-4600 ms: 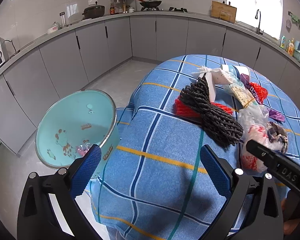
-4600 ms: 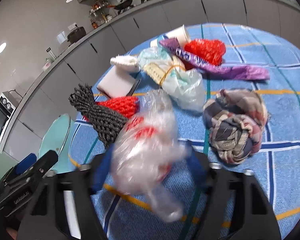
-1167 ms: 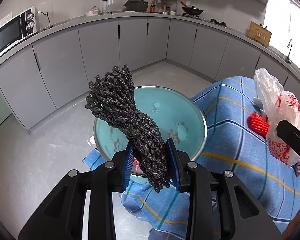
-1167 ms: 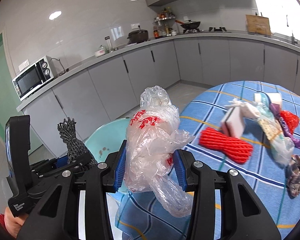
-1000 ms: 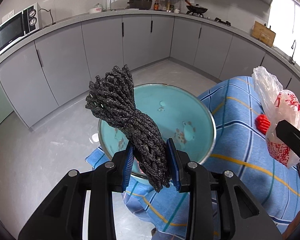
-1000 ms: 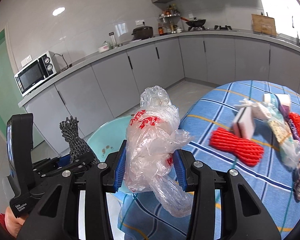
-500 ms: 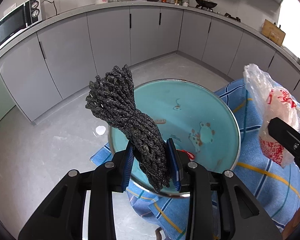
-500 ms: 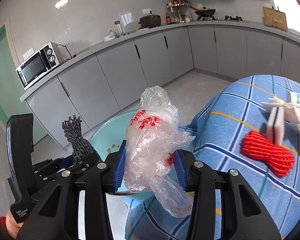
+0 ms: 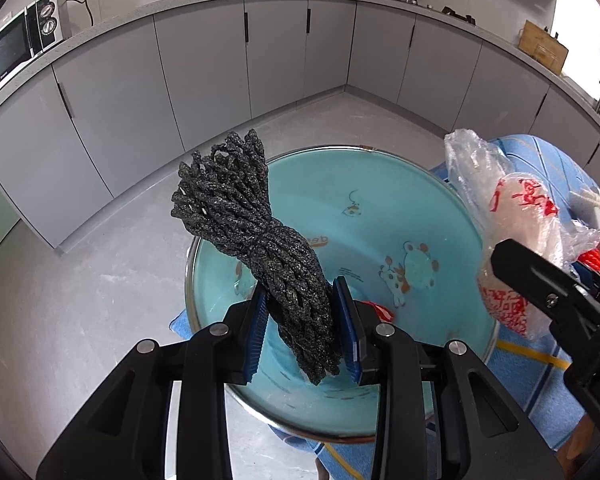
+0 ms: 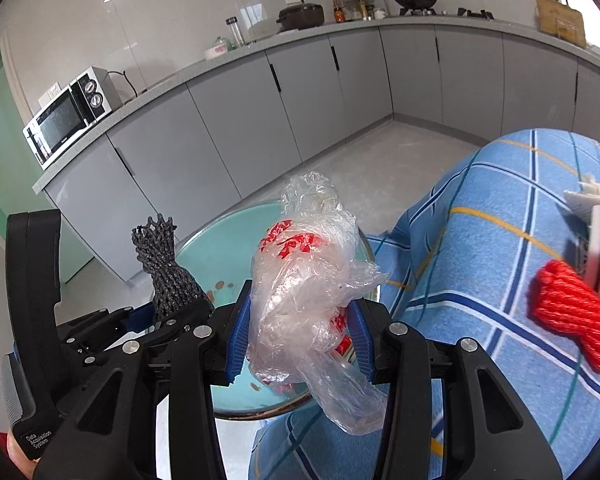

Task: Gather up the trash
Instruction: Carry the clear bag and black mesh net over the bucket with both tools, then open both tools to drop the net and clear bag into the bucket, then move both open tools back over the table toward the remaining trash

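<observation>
A home kitchen. A long run of grey handleless-front cabinets (image 9: pixel 204 60) curves under a grey countertop (image 10: pixel 260 46) across the upper half of both views. On it stand a white microwave (image 10: pixel 70 114) at the left, a dark lidded pot (image 10: pixel 302 15), a rack of bottles (image 10: pixel 354 4) and — toward the upper right — a wok (image 10: pixel 416 0) on a gas hob, with a wooden board (image 10: pixel 560 20) beyond.
</observation>
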{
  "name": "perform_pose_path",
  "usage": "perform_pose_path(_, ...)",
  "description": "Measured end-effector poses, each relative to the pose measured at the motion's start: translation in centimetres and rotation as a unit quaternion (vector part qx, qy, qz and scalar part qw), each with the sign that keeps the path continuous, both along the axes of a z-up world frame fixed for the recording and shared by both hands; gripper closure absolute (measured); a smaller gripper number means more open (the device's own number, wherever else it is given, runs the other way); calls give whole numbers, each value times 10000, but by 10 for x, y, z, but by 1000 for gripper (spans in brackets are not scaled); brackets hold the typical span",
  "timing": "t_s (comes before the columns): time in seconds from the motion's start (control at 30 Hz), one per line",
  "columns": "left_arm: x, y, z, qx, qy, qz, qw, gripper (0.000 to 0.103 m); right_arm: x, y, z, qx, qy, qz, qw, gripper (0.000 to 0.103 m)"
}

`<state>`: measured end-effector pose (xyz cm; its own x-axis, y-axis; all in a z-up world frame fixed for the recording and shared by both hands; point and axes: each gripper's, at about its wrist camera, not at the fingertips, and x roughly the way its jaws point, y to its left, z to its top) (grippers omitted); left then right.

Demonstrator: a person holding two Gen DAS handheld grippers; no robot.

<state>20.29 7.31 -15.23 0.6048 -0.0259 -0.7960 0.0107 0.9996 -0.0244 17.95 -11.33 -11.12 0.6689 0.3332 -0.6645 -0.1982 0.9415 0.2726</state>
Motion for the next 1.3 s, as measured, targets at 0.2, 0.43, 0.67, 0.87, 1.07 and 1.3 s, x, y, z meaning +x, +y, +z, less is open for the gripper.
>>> perform_pose_path(0.2, 7, 2, -9, 17, 129, 21, 9999, 70, 11, 1, -10, 26, 202, 70, 9998, 58)
perform_pose_path(0.43, 13, -3, -13, 100, 187, -24, 9998, 70, 21, 8, -13, -9, 255, 185, 9995, 51)
perform_pose_path(0.67, 13, -8, -13, 183, 205, -72, 9996, 69, 15, -2, -10, 53, 145, 109, 9998, 39)
perform_pose_path(0.87, 10, -9, -10, 264, 164, -56, 9995, 56, -2, -25, 4, 99, -138, -295, 9994, 39)
perform_pose_path(1.07, 3, -18, -1, 434, 27, -21, 9991, 27, -25, -38, 18, 90, -547, -562, 9969, 31)
perform_pose_path(1.3, -13, -21, 16, 574, -217, 187, 9979, 10, -47, -48, 31, -46, -991, -801, 9918, 12)
